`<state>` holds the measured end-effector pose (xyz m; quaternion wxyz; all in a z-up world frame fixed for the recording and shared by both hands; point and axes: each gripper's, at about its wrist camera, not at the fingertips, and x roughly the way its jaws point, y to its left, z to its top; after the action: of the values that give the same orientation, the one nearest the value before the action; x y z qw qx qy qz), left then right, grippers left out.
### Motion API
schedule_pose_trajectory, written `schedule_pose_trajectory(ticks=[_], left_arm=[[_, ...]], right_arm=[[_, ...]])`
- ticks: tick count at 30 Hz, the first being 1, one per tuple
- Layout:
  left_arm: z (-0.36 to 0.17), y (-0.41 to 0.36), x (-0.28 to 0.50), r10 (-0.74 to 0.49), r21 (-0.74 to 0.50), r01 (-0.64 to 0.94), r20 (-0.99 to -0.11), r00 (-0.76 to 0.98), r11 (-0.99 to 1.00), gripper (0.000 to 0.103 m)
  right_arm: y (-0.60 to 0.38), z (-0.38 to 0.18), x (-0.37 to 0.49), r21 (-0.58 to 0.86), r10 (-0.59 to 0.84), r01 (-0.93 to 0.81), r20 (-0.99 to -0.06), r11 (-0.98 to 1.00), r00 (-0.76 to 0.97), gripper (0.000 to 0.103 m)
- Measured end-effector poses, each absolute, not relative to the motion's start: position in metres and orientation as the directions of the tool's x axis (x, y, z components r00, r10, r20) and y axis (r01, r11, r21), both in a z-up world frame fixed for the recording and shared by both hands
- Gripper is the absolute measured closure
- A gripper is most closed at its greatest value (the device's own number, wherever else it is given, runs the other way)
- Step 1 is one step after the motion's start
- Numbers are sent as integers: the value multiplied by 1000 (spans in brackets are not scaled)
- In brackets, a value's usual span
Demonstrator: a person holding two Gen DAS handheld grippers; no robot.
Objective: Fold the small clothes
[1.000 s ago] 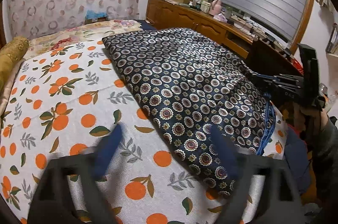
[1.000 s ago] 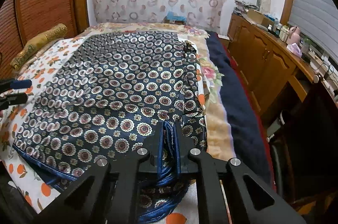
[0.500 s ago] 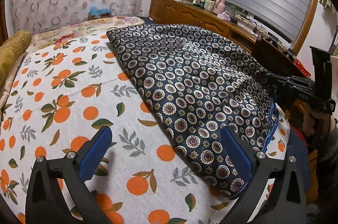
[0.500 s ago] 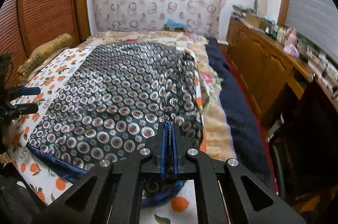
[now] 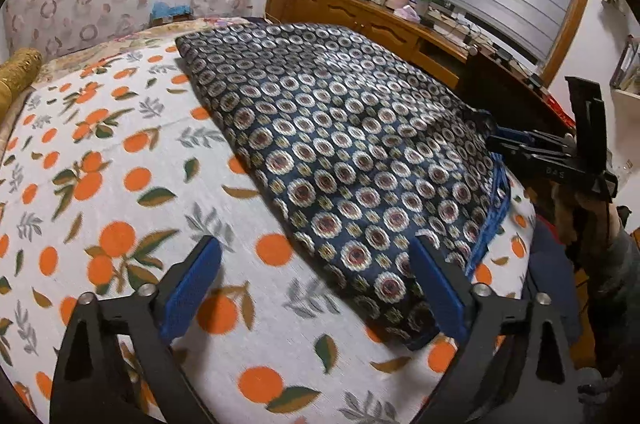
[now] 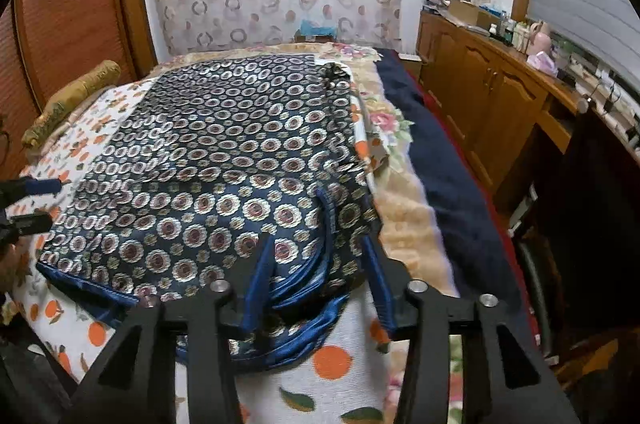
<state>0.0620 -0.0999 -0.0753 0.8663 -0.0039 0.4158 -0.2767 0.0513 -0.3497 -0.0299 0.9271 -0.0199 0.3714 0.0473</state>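
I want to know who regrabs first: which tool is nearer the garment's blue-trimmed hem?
Right. The right tool stands open astride the blue-trimmed hem, its jaws just opened. The left tool is open at the garment's other near corner.

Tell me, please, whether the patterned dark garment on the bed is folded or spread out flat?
Folded: the patterned garment lies doubled, with stacked blue-trimmed layers showing at its near edge on the orange-print sheet.

left hand-held gripper [image 5: 314, 266] wide open (closing slightly) | right hand-held gripper [image 6: 318, 248] just opening
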Motion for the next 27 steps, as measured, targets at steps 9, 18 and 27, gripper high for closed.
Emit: schedule_pose_trajectory(ticks=[9, 18, 27], left_arm=[[-78, -109, 51, -528, -269, 517, -716, 457, 812, 43], [-77, -113, 47, -525, -261, 525, -722, 451, 810, 58], [-79, -117, 46, -537, -270, 538, -724, 433, 799, 85]], right_arm=[[-351, -36, 43, -1, 59, -83, -699, 997, 712, 51], [-353, -41, 47, 44, 91, -87, -722, 995, 685, 51], [-353, -42, 52, 33, 86, -90, -722, 995, 687, 58]])
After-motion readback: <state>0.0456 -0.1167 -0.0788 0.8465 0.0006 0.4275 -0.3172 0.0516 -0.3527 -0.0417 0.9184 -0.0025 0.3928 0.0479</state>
